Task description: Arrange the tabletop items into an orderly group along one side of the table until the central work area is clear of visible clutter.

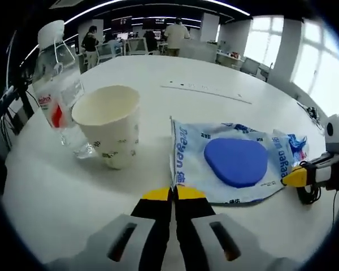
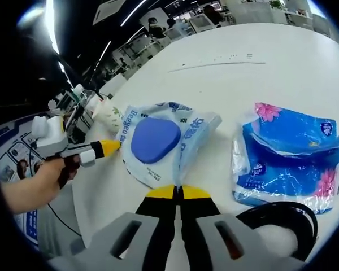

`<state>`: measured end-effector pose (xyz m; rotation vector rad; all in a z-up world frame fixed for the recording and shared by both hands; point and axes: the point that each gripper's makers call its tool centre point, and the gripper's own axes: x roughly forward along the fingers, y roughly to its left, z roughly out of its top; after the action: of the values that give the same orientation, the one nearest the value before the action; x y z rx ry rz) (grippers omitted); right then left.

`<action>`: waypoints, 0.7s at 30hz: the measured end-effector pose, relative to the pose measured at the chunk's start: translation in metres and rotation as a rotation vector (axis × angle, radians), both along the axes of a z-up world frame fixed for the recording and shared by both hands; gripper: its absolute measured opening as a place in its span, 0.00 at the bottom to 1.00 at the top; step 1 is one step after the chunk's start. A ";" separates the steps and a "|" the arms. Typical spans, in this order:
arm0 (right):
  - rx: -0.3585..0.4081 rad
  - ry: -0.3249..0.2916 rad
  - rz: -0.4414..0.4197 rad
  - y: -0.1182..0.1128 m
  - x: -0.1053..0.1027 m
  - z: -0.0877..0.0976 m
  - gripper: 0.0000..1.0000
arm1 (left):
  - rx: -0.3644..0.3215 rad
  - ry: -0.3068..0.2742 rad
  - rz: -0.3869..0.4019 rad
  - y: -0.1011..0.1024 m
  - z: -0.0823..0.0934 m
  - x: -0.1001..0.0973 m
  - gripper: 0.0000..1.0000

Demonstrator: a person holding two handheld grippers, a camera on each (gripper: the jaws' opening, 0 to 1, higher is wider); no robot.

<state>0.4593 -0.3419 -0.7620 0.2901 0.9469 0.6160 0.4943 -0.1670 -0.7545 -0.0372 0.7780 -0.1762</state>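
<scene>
Wipes pack (image 1: 231,164) pinched at opposite edges between both tools.

left tool (image 1: 173,193) jaws closed together; right tool (image 2: 178,192) jaws closed, a hand (image 2: 51,172) gripping the left one

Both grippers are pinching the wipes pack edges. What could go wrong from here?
1. The left gripper and right gripper each look shut on an edge of the wipes pack; pulling opposite ways may stretch or tear the soft film.
2. The paper cup and water bottle stand close beside the pack; dragging it that way could tip them.
3. The black cable near the tissue pack could snag.
</scene>
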 end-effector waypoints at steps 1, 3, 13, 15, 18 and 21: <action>0.004 0.002 0.003 0.000 -0.001 0.000 0.00 | 0.002 -0.002 0.000 0.000 0.000 0.000 0.00; 0.026 0.018 -0.016 -0.002 -0.003 0.001 0.02 | -0.001 -0.005 0.006 0.001 0.000 0.000 0.00; -0.008 -0.102 0.075 -0.003 -0.012 0.017 0.15 | -0.017 -0.020 0.047 0.001 0.000 0.000 0.00; 0.013 -0.112 0.077 -0.002 -0.017 0.023 0.19 | -0.024 -0.022 0.055 0.001 0.000 0.000 0.00; 0.022 -0.148 0.087 -0.004 -0.025 0.032 0.22 | -0.022 -0.024 0.053 0.000 0.000 0.000 0.00; 0.054 -0.183 0.093 -0.007 -0.034 0.044 0.23 | -0.026 -0.027 0.050 0.001 0.001 0.001 0.00</action>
<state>0.4248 -0.3492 -0.7184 0.2349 0.7716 0.7414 0.4950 -0.1663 -0.7536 -0.0789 0.7471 -0.1395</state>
